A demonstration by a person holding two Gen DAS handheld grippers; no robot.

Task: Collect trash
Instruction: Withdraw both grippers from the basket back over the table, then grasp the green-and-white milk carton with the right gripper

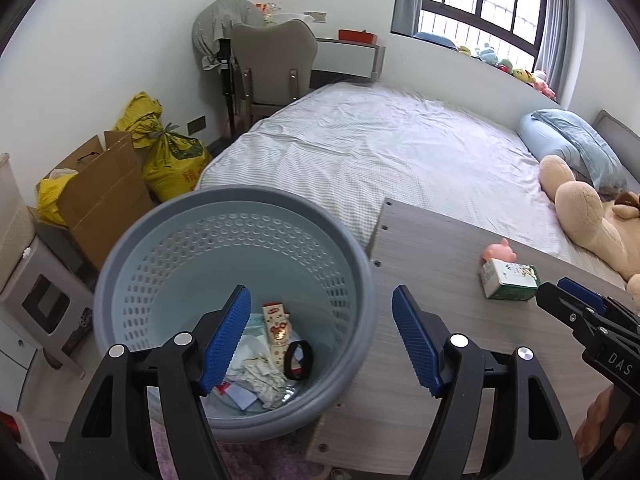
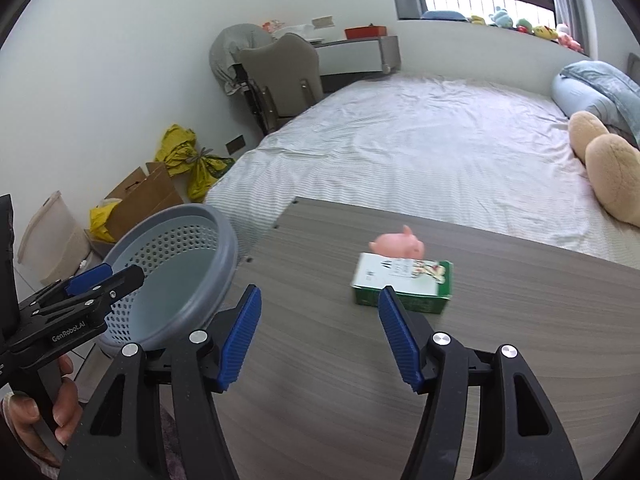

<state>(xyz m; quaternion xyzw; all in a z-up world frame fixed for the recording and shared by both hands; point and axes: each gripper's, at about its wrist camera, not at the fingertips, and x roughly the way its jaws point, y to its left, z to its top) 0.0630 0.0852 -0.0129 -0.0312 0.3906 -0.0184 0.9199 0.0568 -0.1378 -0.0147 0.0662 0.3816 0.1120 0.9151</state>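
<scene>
The green-and-white carton [image 2: 402, 285] lies just ahead of the wide, empty right claw [image 2: 319, 336], long axis crosswise, near the worktop's [image 2: 520, 340] far edge; left claw [image 1: 320, 338], also wide, hangs over the bin [image 1: 352, 248].

Left tongs [image 1: 320, 336], jaws apart, above grey perforated bin [image 1: 128, 248] holding wrappers [image 1: 276, 330]; green carton [image 1: 509, 280] and pink toy [image 1: 499, 250] on bench [image 1: 432, 340].
</scene>
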